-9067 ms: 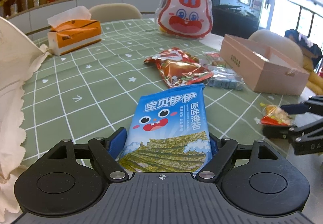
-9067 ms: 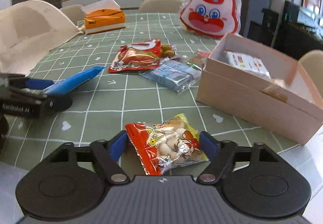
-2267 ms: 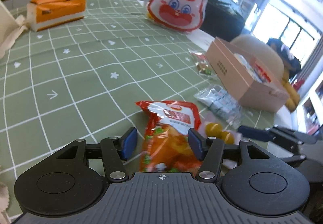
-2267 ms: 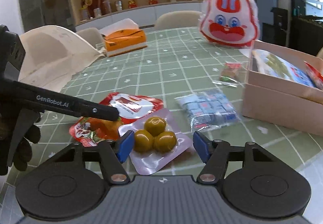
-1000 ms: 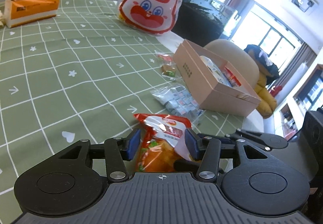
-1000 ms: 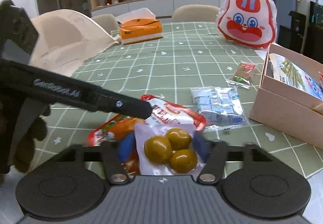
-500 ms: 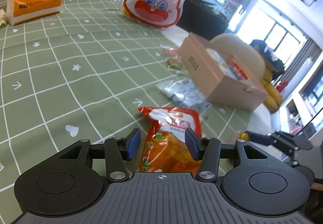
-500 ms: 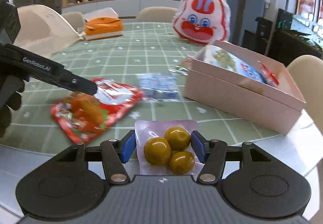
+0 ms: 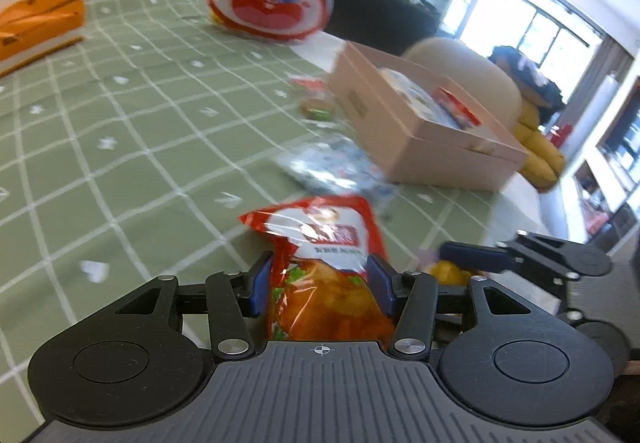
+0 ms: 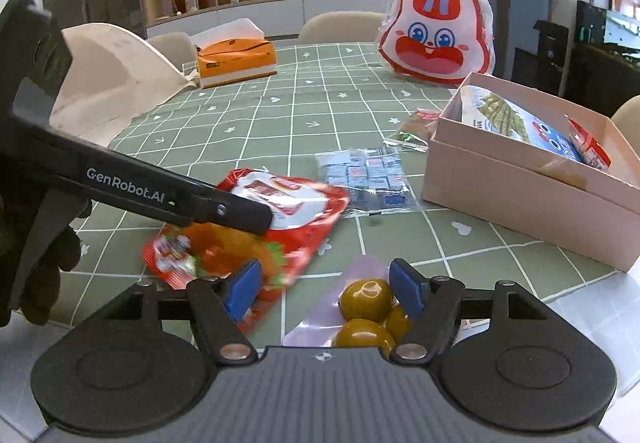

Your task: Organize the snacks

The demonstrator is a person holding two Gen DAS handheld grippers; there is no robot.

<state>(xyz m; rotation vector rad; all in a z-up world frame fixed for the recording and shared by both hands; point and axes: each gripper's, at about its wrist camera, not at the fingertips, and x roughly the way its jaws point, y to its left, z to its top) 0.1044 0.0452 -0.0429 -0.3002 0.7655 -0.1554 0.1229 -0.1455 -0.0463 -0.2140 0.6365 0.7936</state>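
Observation:
My left gripper [image 9: 320, 283] is shut on a red snack packet [image 9: 320, 243], which sticks out forward over the green checked tablecloth [image 9: 140, 123]. The right wrist view shows the same packet [image 10: 288, 211] pinched under the left gripper's finger [image 10: 224, 209]. My right gripper [image 10: 324, 285] is opening. A clear pouch of three olive-green balls [image 10: 366, 301] lies between its jaws by the right pad, and the left pad stands apart from it. The open pink box [image 10: 520, 195] at the right holds a blue seaweed packet [image 10: 516, 119].
A packet of blue cubes [image 10: 364, 179] and a small snack packet [image 10: 416, 127] lie left of the box. A big rabbit-face bag [image 10: 436, 39], an orange tissue box [image 10: 236, 59] and a white cloth bag [image 10: 108, 83] stand further back. A gloved hand [image 10: 40, 263] holds the left gripper.
The right jaws have spread away from the olive pouch, which now sits off-centre by the right pad. The left gripper has shifted with the red packet still in it.

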